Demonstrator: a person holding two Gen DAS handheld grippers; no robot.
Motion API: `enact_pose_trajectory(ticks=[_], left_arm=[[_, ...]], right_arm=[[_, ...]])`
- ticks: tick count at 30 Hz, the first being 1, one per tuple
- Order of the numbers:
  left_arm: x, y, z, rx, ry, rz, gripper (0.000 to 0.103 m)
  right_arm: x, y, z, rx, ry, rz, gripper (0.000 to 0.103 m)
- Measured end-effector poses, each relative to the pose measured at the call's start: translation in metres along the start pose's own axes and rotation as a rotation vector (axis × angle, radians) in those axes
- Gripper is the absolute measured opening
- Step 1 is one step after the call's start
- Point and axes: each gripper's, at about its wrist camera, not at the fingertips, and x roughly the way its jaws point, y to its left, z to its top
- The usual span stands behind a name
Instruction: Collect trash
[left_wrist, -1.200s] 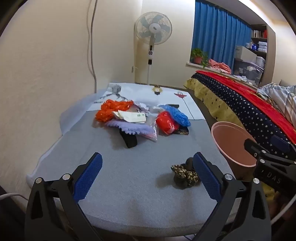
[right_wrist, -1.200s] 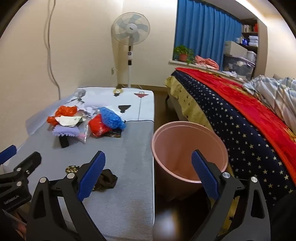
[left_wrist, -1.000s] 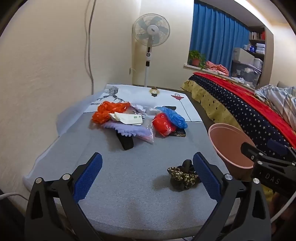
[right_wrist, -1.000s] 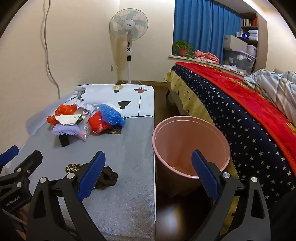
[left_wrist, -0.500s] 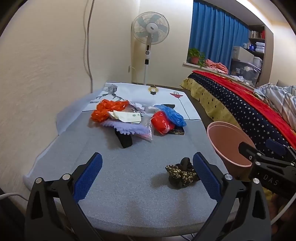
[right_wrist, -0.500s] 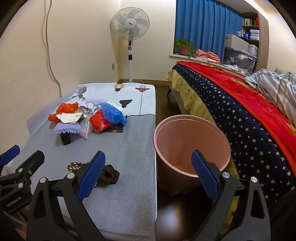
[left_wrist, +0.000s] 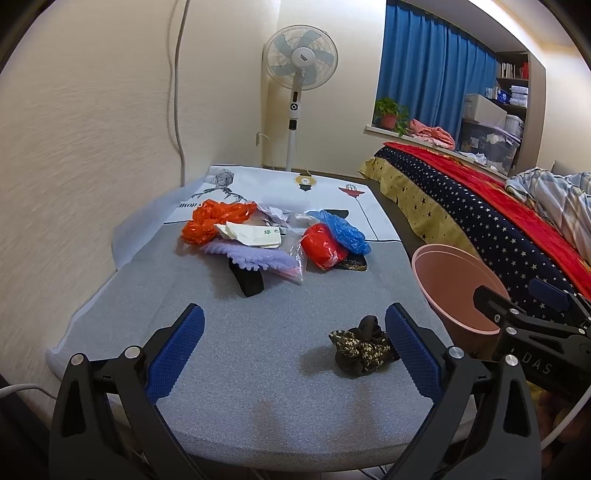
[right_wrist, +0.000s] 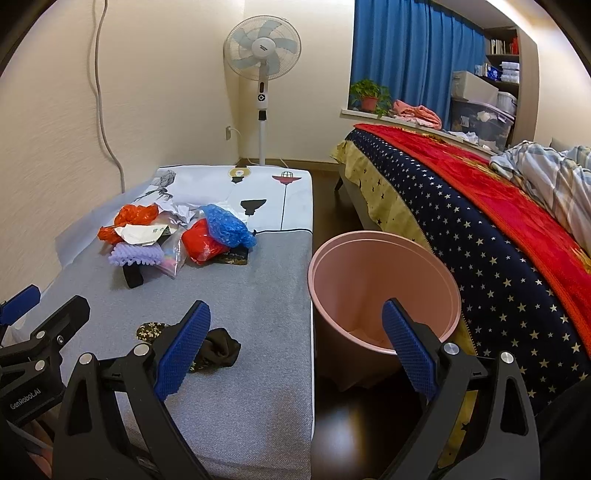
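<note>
A pile of trash lies at the far side of the grey table: an orange plastic bag, a folded paper wrapper, a purple frilly piece, a red bag and a blue bag. A dark crumpled scrap with gold print lies near the front right. A pink bin stands on the floor right of the table. My left gripper is open and empty above the table's near edge. My right gripper is open and empty, over the gap between table and bin.
A bed with a starry navy and red cover runs along the right. A standing fan is against the far wall. A white printed cloth covers the table's far end. A wall runs along the left.
Both grippers have shifted slightly, so the table and bin sit a little differently in view. Both stay open and empty. Nothing on the table has moved.
</note>
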Motion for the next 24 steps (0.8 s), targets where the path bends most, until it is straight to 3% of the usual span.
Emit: enact_pose_trajectory(ticks=[24], left_arm=[[-0.0013,-0.0006,0.0009,-0.005,-0.001,-0.003,0.095]], right_arm=[[-0.0001,0.0005,-0.0003,-0.001,0.0,0.0,0.092]])
